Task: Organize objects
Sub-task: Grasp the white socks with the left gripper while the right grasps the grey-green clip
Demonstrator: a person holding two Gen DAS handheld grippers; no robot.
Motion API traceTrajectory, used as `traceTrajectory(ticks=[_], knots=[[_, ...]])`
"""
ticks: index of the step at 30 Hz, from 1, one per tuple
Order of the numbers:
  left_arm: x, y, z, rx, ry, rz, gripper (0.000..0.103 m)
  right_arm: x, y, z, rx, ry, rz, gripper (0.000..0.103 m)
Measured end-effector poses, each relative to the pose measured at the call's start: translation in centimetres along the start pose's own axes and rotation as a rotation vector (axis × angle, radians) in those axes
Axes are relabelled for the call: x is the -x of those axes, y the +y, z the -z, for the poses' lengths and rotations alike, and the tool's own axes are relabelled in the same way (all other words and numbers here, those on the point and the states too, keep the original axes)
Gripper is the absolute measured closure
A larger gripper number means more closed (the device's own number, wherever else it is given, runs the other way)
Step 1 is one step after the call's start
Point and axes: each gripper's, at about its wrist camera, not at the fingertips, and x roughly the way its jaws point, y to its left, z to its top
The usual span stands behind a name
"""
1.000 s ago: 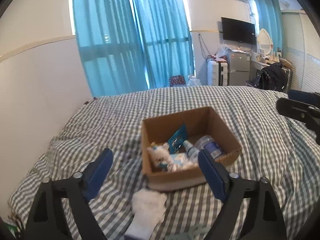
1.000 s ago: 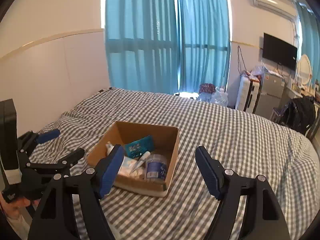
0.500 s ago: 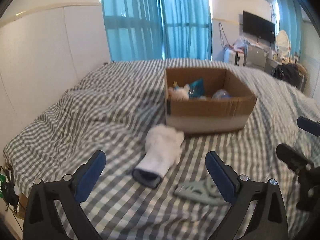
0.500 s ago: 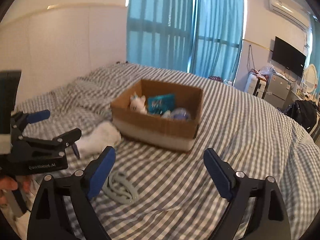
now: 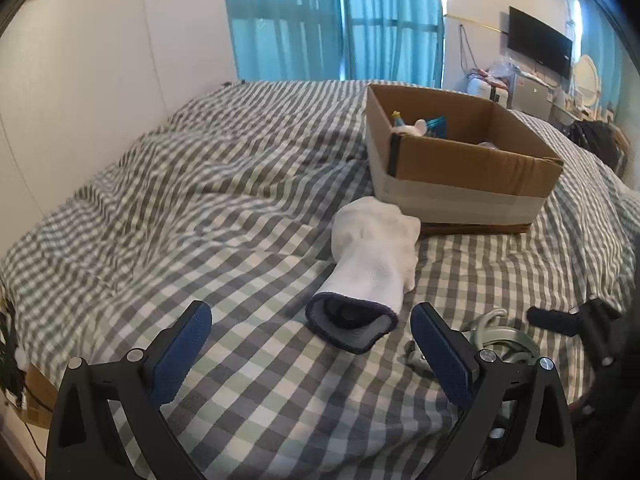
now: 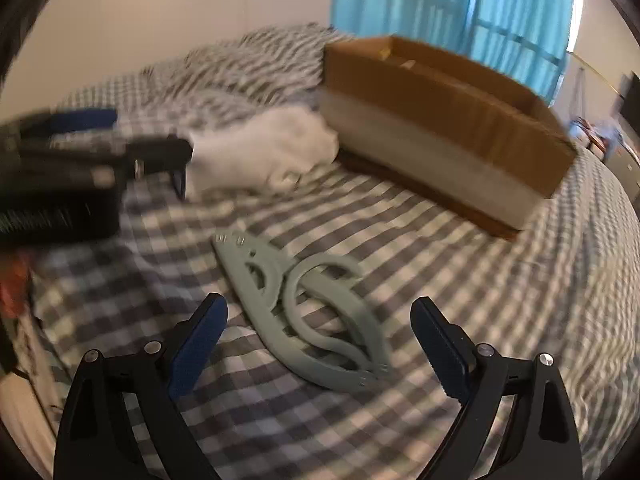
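Checked bed: sock, hanger, box.

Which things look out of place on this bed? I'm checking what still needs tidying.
Two things lie loose outside the brown cardboard box: a crumpled white sock with a dark cuff against the box's front, and a pale green folding plastic hanger flat on the checked bedsheet. Both grippers are open above them.

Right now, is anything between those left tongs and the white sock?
Nothing visible. The left tongs are open with the sock lying on the bed just ahead, its dark cuff nearest. The box sits behind the sock.
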Motion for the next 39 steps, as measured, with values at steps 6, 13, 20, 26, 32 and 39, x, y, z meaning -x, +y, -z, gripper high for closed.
traceTrajectory(ticks=[6, 13, 20, 26, 32, 39], knots=[[-0.8, 0.0, 0.0, 0.020, 0.033, -0.012, 0.001, -3.0, -0.1, -0.8, -0.016, 0.072, 0.018, 0.020], [-1.3, -2.1, -0.5, -0.024, 0.047, -0.025, 0.001, -0.6, -2.0, 0.2, -0.068, 0.042, -0.004, 0.038], [-4.4, -4.3, -3.2, -0.023, 0.033, -0.037, 0.001, 3.3, -7.1, 0.9, -0.205, -0.027, 0.058, 0.039], [-9.7, -5.7, -4.2, -0.020, 0.133, -0.027, 0.001, 4.1, -9.8, 1.8, -0.279, -0.035, 0.086, 0.039], [-10.5, -6.1, -3.3, -0.030, 0.182, -0.003, 0.029, 3.9, -10.2, 1.7, -0.287, -0.021, 0.061, 0.039], [-6.2, -5.3, -2.5, 0.012, 0.145, 0.073, 0.055, 5.7, -8.9, 1.5, -0.255, -0.051, 0.071, 0.039]])
